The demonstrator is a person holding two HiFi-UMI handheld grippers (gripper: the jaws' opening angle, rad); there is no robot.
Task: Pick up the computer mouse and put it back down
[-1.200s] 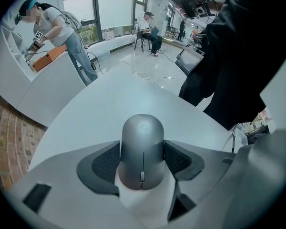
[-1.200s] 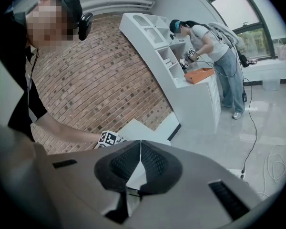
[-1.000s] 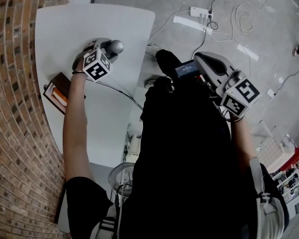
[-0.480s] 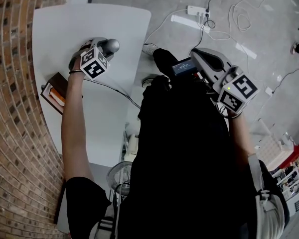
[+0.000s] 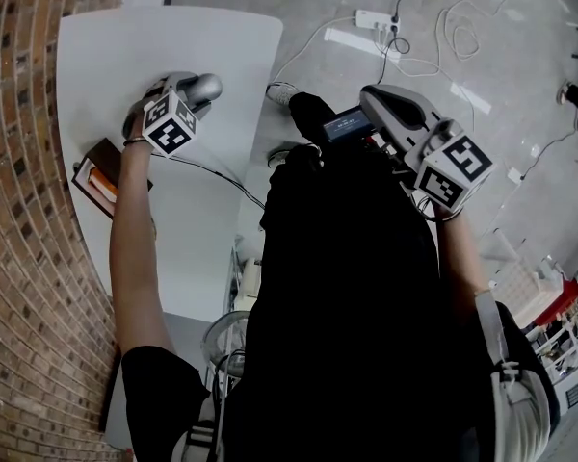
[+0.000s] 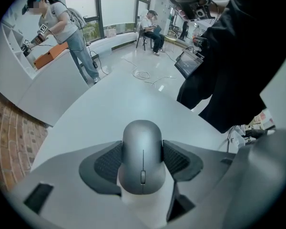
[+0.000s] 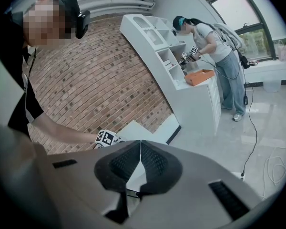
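A grey computer mouse (image 6: 142, 154) is over the white table (image 5: 96, 56), and its scroll wheel faces the camera in the left gripper view. My left gripper (image 6: 142, 146) points steeply down and is shut on the mouse, one ribbed pad against each side. From the head view the mouse (image 5: 202, 88) pokes out past the left gripper (image 5: 185, 94). I cannot tell whether it rests on the table or hangs just above it. My right gripper (image 7: 140, 146) is shut with nothing between its pads, held off the table over the floor (image 5: 374, 102).
A brown box with an orange thing (image 5: 98, 176) lies at the table's left edge, beside the brick wall (image 5: 19, 258). A thin cable (image 5: 212, 173) crosses the table. A power strip (image 5: 376, 19) and loose cords lie on the floor. Another person (image 7: 214, 37) works at a white counter.
The whole head view has slid a little to the left. Relative to the table, the left gripper and mouse keep their place, and the right gripper stays put.
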